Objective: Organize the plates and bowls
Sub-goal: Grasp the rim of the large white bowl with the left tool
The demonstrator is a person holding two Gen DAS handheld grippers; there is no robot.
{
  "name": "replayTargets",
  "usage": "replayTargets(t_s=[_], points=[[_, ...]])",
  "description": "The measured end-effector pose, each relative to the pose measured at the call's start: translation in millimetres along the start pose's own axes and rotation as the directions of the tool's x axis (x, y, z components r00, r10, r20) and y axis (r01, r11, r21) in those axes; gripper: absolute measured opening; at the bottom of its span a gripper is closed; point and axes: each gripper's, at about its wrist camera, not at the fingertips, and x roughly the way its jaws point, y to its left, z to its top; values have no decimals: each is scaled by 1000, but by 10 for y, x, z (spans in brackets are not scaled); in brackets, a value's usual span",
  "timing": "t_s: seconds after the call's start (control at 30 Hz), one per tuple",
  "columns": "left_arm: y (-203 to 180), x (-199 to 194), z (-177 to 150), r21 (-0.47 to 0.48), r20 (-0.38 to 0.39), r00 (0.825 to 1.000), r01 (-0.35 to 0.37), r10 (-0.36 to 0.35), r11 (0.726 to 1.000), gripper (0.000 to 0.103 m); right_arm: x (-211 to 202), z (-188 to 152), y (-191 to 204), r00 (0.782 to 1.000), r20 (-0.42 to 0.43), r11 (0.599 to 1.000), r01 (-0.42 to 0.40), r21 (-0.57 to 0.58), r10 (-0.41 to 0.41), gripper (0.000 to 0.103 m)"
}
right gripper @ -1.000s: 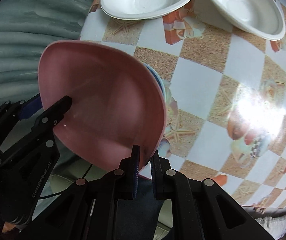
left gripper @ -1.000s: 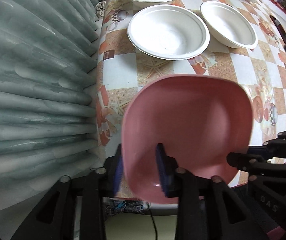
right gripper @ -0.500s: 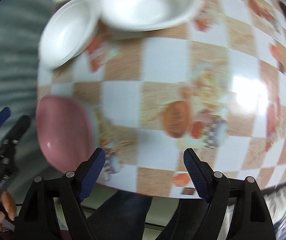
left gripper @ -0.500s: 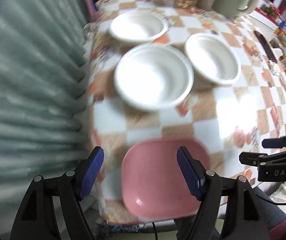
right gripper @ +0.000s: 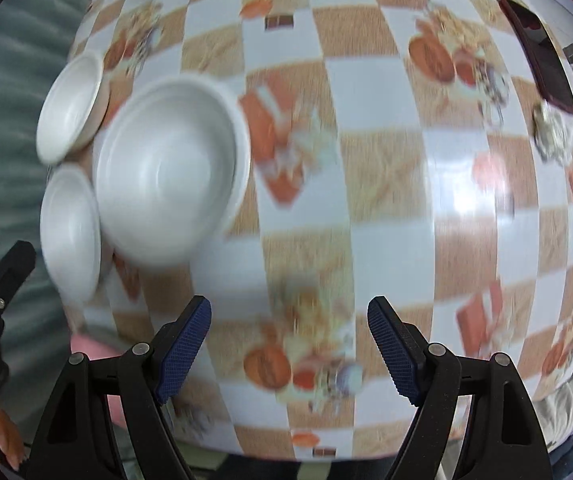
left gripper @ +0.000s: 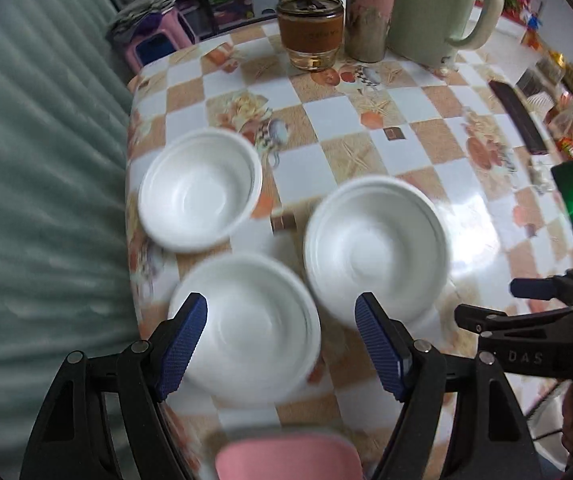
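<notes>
Left wrist view: the left gripper [left gripper: 280, 350] is spread wide and empty above a white bowl [left gripper: 246, 326]; the pink bowl [left gripper: 286, 458] lies on the table [left gripper: 366, 152] behind its fingertips. The right gripper [right gripper: 288, 350] is also released, empty.

Legible text: "DAS" in pale letters on the black body of the right gripper [left gripper: 526, 312], seen in the left wrist view to the right of the left gripper's [left gripper: 282, 344] fingers; the brown band on the glass jar [left gripper: 311, 32], far ahead of those fingers, carries lettering too blurred to read; nothing readable in the right wrist view.
</notes>
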Motion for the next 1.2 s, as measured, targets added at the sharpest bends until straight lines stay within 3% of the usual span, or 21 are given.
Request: replayTargets(t_s=[0.2,0.4,0.47,0.5,0.53,0.57,0.6,0.67,0.87,1.2], points=[[-183,393,421,83,-24,1000,-4,6,997,80,117,382,19,1000,13,1000,4,16,-4,82],[-408,791,555,203,-99,993,-39,60,978,78,340,534,100,1000,-2,1000,19,-8,-19,81],[-432,911,566,197,-164,985,-12,45,980,67,376,560,81,1000,-10,1000,-6,-14,6,69],[-446,957,565,190,-194,981,12,26,982,55,438,556,125,999,-16,999,-31,-11,31,53],[-458,978,562,184,-213,977,30,10,983,41,460,556,133,998,-25,998,-63,-9,63,43],[-481,1003,554,177,-233,972,51,-8,983,35,467,559,134,996,-26,996,-86,-9,86,40],[-512,1028,541,174,-254,967,69,-23,982,29,462,561,153,993,-25,994,-112,-19,111,34],[-557,1061,513,167,-275,961,75,-27,983,29,483,557,218,992,-29,992,-122,-41,121,19],[-787,1023,313,161,-288,956,98,-49,982,29,531,443,59,989,-52,990,-141,-19,140,19],[-1836,815,-260,283,-294,950,189,-103,940,31,530,-194,-579,998,-44,999,-48,22,49,19]])
